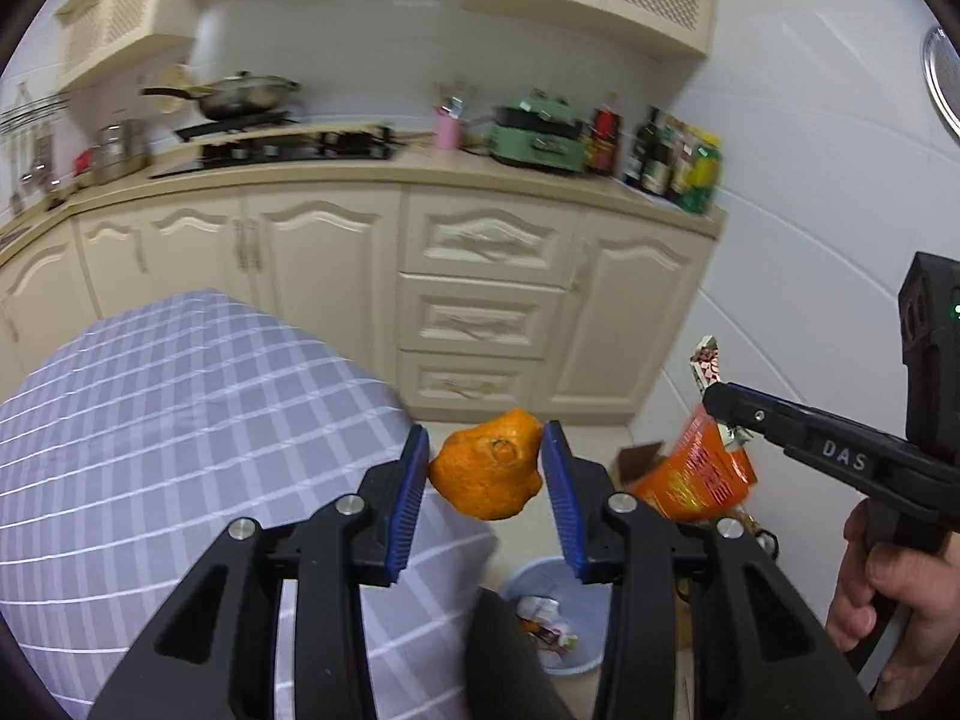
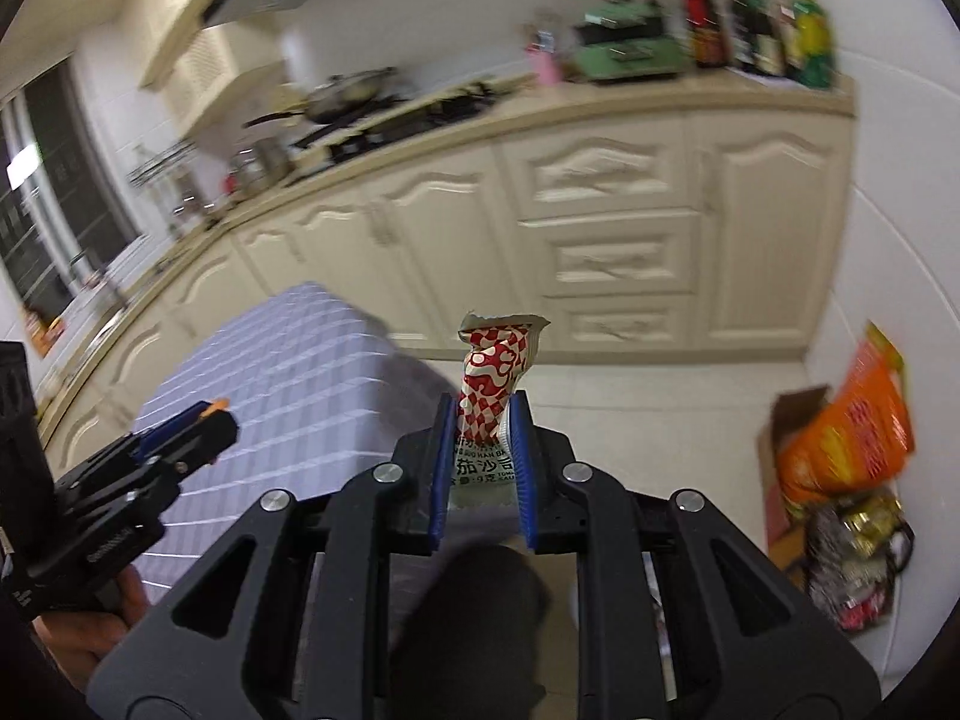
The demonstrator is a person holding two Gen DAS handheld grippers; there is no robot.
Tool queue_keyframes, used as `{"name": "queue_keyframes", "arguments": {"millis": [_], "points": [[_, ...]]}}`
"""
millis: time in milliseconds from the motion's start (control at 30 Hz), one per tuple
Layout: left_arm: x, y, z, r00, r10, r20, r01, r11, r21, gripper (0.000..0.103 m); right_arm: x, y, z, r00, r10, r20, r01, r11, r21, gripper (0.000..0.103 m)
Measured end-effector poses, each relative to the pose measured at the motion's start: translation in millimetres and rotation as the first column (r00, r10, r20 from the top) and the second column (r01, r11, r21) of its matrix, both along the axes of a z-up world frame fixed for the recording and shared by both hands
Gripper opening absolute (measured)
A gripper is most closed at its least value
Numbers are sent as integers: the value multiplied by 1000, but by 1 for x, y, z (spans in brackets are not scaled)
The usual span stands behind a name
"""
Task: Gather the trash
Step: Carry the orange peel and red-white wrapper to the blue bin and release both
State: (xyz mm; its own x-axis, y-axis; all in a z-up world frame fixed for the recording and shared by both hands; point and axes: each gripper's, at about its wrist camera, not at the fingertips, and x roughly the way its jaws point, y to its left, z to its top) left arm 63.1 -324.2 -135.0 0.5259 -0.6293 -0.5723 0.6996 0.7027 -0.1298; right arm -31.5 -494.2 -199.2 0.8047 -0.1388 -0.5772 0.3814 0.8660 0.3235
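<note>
Left gripper [image 1: 486, 468] fingers pinching orange peel [image 1: 487, 468]; right gripper [image 2: 485, 447] fingers pinching ketchup sachet [image 2: 492, 384]. Carry step underway. Trash bin [image 1: 585, 657] sits below left fingers; next: position over it, release.

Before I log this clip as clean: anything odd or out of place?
Nothing alarming. Left gripper holds an orange peel above the bin; right gripper clamps a crumpled sauce packet. Bags lie heaped against the wall.

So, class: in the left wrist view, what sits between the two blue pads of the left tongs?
An orange peel, pinched between the left tongs, above the blue bin.
</note>
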Motion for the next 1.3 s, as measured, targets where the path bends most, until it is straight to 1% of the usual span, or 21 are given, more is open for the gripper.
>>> {"name": "queue_keyframes", "arguments": {"millis": [133,300,433,567,600,700,833,867,933,967,1000,1033,1067,1100,1133,1167,1200,1300], "points": [[-12,-39,-25,997,-69,-42,70,997,36,38,-19,-33,-30,996,-71,-50,73,996,47,18],[-26,-82,-65,986,-134,-100,144,985,95,38,-28,-63,-72,987,-110,-117,124,985,116,18],[-26,-114,-102,973,-168,-158,192,970,151,38,-33,-81,-106,977,-132,-168,161,972,170,18],[-22,-140,-141,952,-197,-236,248,946,210,38,-32,-94,-131,969,-137,-207,180,961,209,19],[-20,-147,-153,943,-201,-264,263,938,226,38,-30,-98,-142,965,-136,-226,186,957,220,19],[-16,-163,-180,925,-208,-318,294,921,254,38,-27,-106,-162,956,-133,-262,201,946,253,19],[-11,-179,-207,904,-213,-371,328,901,282,39,-21,-110,-186,950,-115,-290,203,934,294,19],[-9,-183,-215,895,-215,-392,340,896,286,39,-19,-110,-190,949,-110,-295,201,932,302,21],[-7,-188,-224,885,-223,-408,359,887,292,39,-17,-113,-203,947,-96,-307,199,926,322,23],[-6,-191,-229,879,-228,-419,374,874,309,46,-16,-115,-209,945,-96,-312,205,918,338,36],[-5,-192,-231,877,-227,-423,378,869,319,54,-18,-119,-215,939,-116,-325,231,910,343,53],[-5,-192,-232,881,-223,-418,374,869,326,73,-20,-121,-219,934,-138,-330,254,906,339,76],[-5,-191,-230,890,-219,-400,362,872,328,84,-22,-123,-221,932,-150,-331,266,901,342,78],[-7,-189,-225,903,-223,-366,350,877,329,89,-25,-125,-223,930,-157,-332,278,892,356,79],[-8,-187,-222,911,-227,-344,344,878,333,91,-27,-126,-224,929,-165,-332,287,886,364,84],[-8,-186,-218,917,-227,-326,338,877,340,94,-30,-126,-224,925,-179,-335,300,884,358,93],[-9,-184,-214,923,-229,-308,332,878,344,94,-31,-126,-223,923,-185,-337,305,886,349,96],[-9,-179,-202,935,-220,-279,313,883,350,95,-33,-125,-219,918,-197,-344,316,887,336,97]]}}
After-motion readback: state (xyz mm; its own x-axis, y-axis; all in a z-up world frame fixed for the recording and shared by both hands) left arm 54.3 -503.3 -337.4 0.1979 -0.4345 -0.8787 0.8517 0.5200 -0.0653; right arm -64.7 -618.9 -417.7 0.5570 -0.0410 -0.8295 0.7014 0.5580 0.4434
